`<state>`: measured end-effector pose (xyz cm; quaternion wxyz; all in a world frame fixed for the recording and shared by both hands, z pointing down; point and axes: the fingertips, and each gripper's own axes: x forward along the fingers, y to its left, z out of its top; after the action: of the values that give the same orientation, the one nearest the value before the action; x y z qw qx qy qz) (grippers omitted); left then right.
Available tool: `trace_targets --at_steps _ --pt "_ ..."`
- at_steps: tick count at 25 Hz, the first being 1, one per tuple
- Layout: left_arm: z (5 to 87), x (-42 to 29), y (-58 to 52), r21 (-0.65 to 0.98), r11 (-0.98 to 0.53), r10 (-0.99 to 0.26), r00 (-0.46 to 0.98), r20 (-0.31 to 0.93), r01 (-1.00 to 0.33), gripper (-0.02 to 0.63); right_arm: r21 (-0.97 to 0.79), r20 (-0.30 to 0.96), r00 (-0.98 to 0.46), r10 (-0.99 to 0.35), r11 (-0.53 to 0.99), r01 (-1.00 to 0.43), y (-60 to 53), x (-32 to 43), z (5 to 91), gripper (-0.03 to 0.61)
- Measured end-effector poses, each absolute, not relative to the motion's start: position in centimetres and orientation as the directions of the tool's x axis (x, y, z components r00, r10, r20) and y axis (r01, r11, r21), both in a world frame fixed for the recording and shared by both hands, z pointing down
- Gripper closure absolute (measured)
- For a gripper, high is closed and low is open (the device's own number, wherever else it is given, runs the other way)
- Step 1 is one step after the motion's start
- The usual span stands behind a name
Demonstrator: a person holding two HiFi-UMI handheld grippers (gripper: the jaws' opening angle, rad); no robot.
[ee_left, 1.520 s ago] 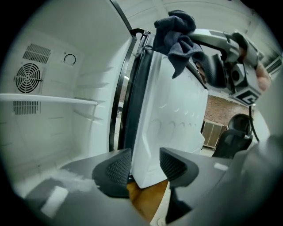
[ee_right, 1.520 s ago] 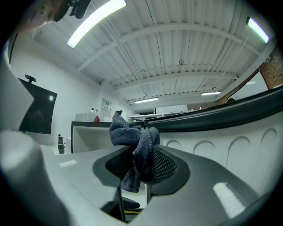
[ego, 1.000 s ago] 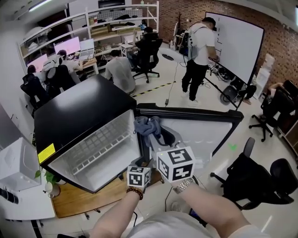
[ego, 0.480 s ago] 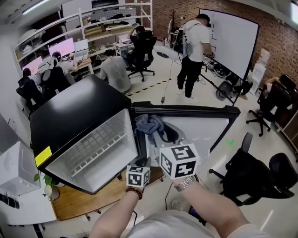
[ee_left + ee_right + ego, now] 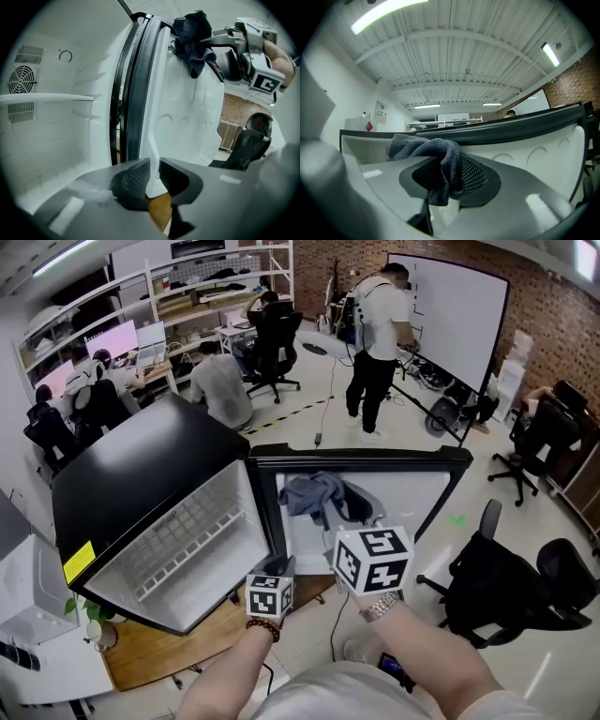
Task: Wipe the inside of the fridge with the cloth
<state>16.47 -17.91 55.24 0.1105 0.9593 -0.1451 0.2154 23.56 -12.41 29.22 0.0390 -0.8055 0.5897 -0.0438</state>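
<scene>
While the left gripper (image 5: 153, 176) fingers, just closed, clamped the fridge door (image 5: 187, 117), the right gripper (image 5: 447, 176) fingers pinched the limp, light cloth (image 5: 422, 147) mid-bunch.

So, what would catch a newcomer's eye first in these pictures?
The black fridge at the head view's centre, its door swung wide open to the right. Next, the dark cloth pinched in the right gripper, by the door's white inner side.

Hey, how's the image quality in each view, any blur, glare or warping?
Head view: evenly lit, sharp, room lines bowed at the edges. Left gripper view: heavy fisheye, dark corners, fridge door curved. Right gripper view: ceiling light blows out, cloth crisp.
</scene>
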Motion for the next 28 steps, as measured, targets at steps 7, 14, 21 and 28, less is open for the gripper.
trace_targets --at_steps 7,14,21,28 --pt "55.3 16.5 -18.0 0.15 -0.934 -0.23 0.867 0.442 -0.324 0.548 -0.127 0.019 0.354 -0.935 -0.353 -0.927 -10.1 25.8 29.3 0.456" --pt "55.2 16.4 -17.9 0.149 -0.935 -0.228 0.867 0.443 -0.323 0.548 -0.133 0.017 0.41 -0.912 -0.408 -0.903 -7.3 28.2 29.3 0.456" --pt "55.1 16.4 -17.9 0.15 -0.934 -0.23 0.867 0.442 -0.325 0.548 -0.139 0.018 0.479 -0.878 -0.477 -0.868 -4.0 31.4 29.4 0.456" --pt "55.3 16.3 -18.0 0.154 -0.931 -0.235 0.865 0.443 -0.331 0.548 -0.155 0.017 0.565 -0.825 -0.561 -0.813 0.1 35.0 29.5 0.456"
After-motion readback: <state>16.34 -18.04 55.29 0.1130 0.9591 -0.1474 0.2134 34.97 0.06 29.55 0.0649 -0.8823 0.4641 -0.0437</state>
